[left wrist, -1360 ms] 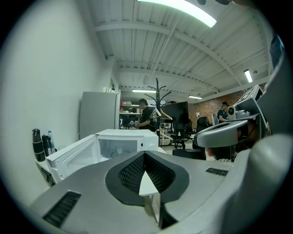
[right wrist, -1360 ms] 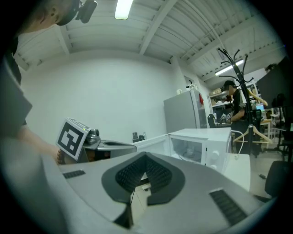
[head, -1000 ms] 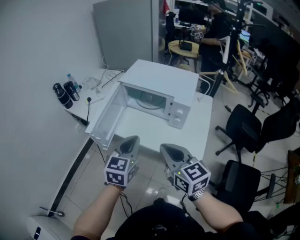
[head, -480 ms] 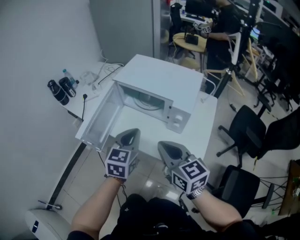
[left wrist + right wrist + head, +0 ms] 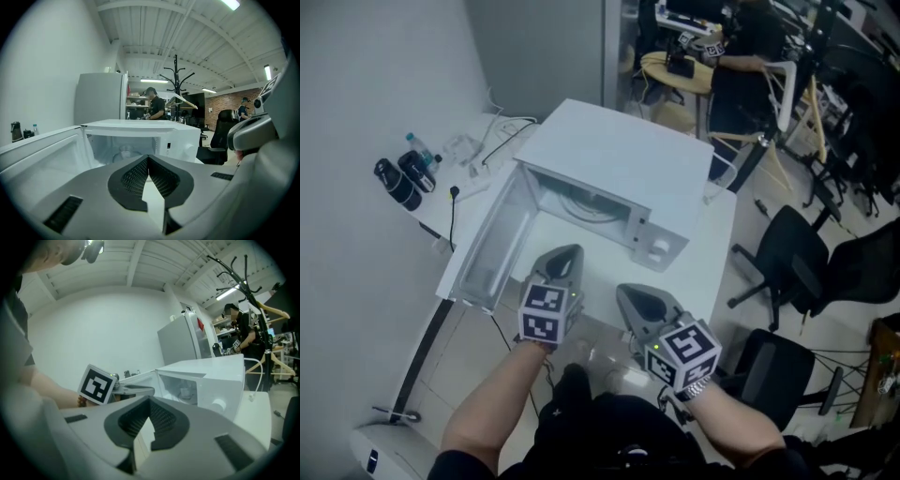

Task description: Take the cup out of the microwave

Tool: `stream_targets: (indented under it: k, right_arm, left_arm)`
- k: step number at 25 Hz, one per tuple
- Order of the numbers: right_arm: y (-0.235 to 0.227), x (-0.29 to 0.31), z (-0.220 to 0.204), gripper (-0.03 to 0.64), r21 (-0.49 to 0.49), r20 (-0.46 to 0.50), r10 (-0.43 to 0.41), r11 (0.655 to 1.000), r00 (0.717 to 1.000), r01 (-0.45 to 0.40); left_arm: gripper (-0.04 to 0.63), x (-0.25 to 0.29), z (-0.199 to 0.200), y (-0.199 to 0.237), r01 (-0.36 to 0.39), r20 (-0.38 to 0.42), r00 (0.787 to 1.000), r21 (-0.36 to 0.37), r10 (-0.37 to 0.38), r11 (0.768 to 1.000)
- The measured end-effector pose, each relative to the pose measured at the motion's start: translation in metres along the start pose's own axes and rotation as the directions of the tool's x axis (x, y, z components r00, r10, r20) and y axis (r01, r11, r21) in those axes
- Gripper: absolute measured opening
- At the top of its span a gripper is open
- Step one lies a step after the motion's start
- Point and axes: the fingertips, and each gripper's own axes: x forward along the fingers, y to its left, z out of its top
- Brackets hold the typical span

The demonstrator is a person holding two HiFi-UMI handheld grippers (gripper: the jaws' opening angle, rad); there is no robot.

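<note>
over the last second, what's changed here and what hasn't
The person has closed in: the left claw and right claw moved forward toward the microwave, which now looks nearer, and their tips reach over the front edge of the table. Nothing was taken hold of or let go. Unchanged: both claws shut and empty, the door open, the cup inside.

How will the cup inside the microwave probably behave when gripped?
The cup looks clear, so probably smooth and slippery, perhaps fragile if glass. It looks small, so likely light and easy to tip.
</note>
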Motion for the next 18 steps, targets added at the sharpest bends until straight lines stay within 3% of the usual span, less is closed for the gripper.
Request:
stream_targets:
  k: [6,8,12,18]
  right_arm:
    - [-0.014,0.033,0.001,0.018,0.009,-0.026,-0.033,0.999,0.999,0.033]
    - [-0.018,0.045,0.003,0.018,0.014,-0.032,-0.043,0.999,0.999,0.044]
    - [-0.026,0.066,0.004,0.018,0.027,-0.045,-0.06,0.998,0.997,0.061]
    - [-0.038,0.085,-0.003,0.018,0.057,-0.071,-0.091,0.994,0.993,0.095]
  left_arm:
    - [0.0,0.041,-0.009,0.028,0.013,-0.026,1.0,-0.009,-0.014,1.0]
    - [0.052,0.054,-0.011,0.036,0.024,-0.036,0.999,-0.011,-0.024,1.0]
    - [0.059,0.082,-0.016,0.052,0.034,-0.055,0.998,-0.008,-0.034,0.999]
    - [0.176,0.126,-0.026,0.068,0.04,-0.083,0.996,-0.015,-0.041,0.999]
